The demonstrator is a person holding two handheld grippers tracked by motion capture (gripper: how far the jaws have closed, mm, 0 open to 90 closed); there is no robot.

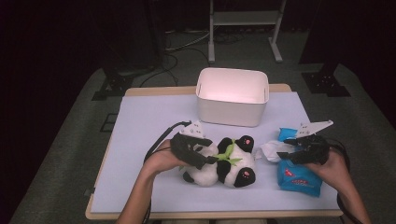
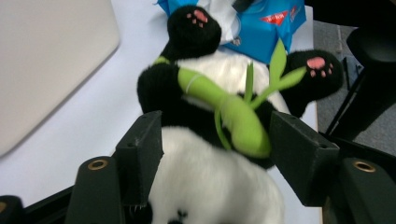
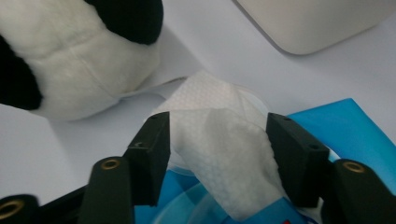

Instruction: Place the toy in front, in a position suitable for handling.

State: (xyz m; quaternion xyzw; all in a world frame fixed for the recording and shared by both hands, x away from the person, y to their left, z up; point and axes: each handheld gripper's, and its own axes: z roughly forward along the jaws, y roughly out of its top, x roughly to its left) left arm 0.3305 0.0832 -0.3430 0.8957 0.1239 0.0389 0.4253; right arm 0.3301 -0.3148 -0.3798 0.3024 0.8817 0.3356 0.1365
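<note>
My right gripper brackets, half-open and not yet pinching, the white tissue rising from the blue pack, while my left gripper loosely straddles the panda just beside it.

Black-and-white plush panda lies on its back on the pale table cover, in front of the white bin; pink-padded black paws up, green felt bamboo sprig across its belly. Just beside it, to the right: blue soft pack of wipes, lying flat, a white textured wipe pulled up from its opening.
</note>
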